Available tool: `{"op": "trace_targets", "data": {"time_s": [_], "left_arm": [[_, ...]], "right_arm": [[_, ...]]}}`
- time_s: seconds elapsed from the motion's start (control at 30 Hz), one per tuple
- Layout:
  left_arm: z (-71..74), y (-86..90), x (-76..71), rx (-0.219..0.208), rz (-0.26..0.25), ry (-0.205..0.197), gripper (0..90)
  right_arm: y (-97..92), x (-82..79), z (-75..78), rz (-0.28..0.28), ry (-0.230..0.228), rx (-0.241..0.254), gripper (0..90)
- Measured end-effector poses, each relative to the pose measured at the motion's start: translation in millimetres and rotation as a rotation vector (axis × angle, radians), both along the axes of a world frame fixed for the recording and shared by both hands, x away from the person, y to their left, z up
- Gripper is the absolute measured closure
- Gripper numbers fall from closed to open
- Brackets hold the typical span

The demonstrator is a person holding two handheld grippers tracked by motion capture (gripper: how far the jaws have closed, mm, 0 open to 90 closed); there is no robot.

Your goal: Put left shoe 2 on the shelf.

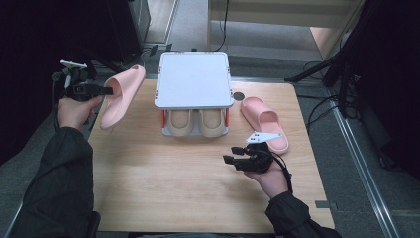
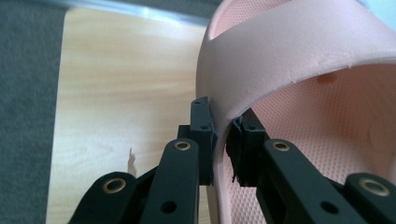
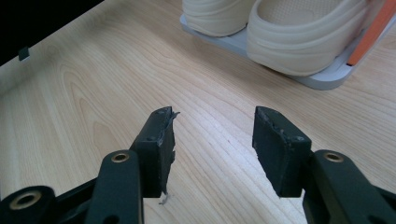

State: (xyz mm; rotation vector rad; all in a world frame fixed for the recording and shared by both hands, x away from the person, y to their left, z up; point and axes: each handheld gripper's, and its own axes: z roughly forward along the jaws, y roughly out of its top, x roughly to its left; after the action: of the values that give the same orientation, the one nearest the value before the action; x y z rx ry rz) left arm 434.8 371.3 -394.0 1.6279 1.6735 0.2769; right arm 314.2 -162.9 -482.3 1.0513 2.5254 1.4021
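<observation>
My left gripper (image 1: 106, 90) holds a pink slipper (image 1: 121, 95) up in the air at the table's left edge, tilted on its side. In the left gripper view the left gripper (image 2: 223, 140) is shut on the strap edge of the pink slipper (image 2: 299, 51), the pads pinching the rim. A second pink slipper (image 1: 265, 121) lies flat on the table to the right of the rack. My right gripper (image 1: 233, 154) hovers low over the wood in front of that slipper. Seen up close, the right gripper (image 3: 212, 135) is open and has nothing between its pads.
A small white two-tier rack (image 1: 194, 79) stands at the back middle of the wooden table (image 1: 188, 183). Two beige slippers (image 1: 195, 121) sit on its lower shelf; the beige slippers (image 3: 299, 32) and an orange post (image 3: 371, 32) lie ahead of the right gripper.
</observation>
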Motion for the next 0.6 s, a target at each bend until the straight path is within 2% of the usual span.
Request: {"op": "trace_targets", "data": {"time_s": [0.3,0.4,0.43,0.6], "left_arm": [[41.2,-23.4,12.4,0.035,-0.018,-0.021,80.4],[51.3,-35.3,18.8,0.039,-0.023,-0.026,80.2],[51.3,-35.3,18.8,0.039,-0.023,-0.026,80.3],[61.4,-56.8,27.6,0.034,-0.044,-0.033,80.2]], "right_arm": [[4.8,2.5,2.5,0.022,-0.007,0.001,49.4],[6.0,3.2,2.0,0.027,-0.005,-0.004,49.4],[6.0,3.2,2.0,0.027,-0.005,-0.004,49.4],[8.0,1.7,2.6,0.033,-0.014,-0.007,49.4]]}}
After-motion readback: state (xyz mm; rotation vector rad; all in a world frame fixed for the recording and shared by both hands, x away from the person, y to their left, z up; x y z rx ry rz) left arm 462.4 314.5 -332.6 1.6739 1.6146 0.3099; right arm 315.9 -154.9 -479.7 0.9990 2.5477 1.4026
